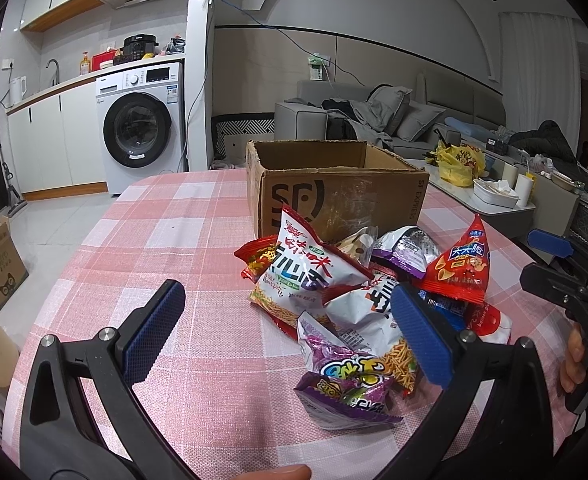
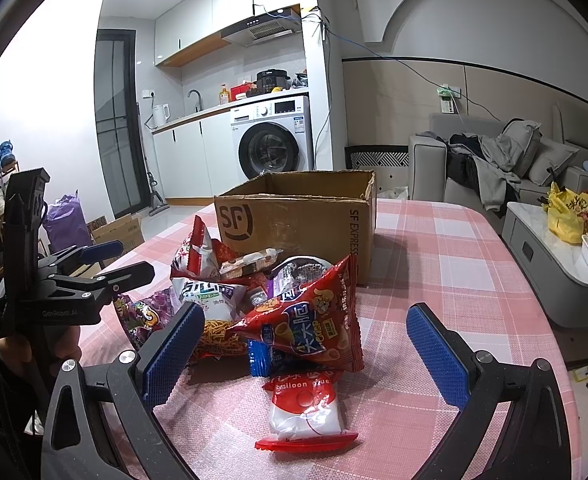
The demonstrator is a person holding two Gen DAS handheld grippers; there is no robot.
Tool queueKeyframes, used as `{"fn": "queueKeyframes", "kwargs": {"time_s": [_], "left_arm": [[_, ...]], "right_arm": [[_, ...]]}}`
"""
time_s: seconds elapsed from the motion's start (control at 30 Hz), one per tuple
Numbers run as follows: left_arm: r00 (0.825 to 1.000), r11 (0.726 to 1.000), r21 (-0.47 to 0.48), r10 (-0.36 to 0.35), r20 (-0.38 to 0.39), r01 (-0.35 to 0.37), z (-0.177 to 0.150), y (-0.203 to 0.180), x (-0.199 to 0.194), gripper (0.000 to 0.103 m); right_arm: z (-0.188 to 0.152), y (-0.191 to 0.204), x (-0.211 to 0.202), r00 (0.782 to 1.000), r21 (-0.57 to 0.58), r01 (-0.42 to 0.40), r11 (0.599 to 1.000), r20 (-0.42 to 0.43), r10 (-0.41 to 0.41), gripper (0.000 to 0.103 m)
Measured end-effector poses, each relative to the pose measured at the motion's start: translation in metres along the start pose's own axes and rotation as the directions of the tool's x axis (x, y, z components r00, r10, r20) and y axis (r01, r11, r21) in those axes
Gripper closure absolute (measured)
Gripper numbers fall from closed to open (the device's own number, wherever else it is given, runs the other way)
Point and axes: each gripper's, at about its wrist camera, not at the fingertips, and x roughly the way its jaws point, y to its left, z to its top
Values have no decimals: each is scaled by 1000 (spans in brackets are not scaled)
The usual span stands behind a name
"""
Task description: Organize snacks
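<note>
Your left tongs (image 1: 290,332) and right tongs (image 2: 306,354) both gape wide, empty, flanking the snack pile (image 1: 358,292) before the cardboard box (image 2: 298,216) on the worktop (image 1: 174,240).

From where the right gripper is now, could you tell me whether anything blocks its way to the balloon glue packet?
Nothing visible does: the balloon glue packet lies flat between the open right gripper's fingers, nearest of the pile.
</note>
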Motion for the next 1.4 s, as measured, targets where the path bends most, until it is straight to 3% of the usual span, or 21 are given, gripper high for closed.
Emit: {"fn": "queueKeyframes", "kwargs": {"time_s": [0.63,0.77,1.1,1.2,1.4], "left_arm": [[1000,1000,-1,-8,8,8,1,-1,-8,1],[999,1000,-9,-22,-24,22,1,-1,-4,1],[990,999,27,-37,-133,41,-6,0,8,1],[987,999,52,5,-161,3,-8,-2,13,1],[980,998,58,-23,-199,35,-11,-3,21,1]], "right_arm": [[-1,1,15,997,-11,27,1000,-71,-28,0],[-1,2,28,989,-28,73,997,-131,-76,0],[1,-2,43,980,16,-19,1000,-199,22,0],[5,-4,49,978,29,2,1000,-209,4,0],[8,2,64,969,11,-26,1000,-245,28,0]]}}
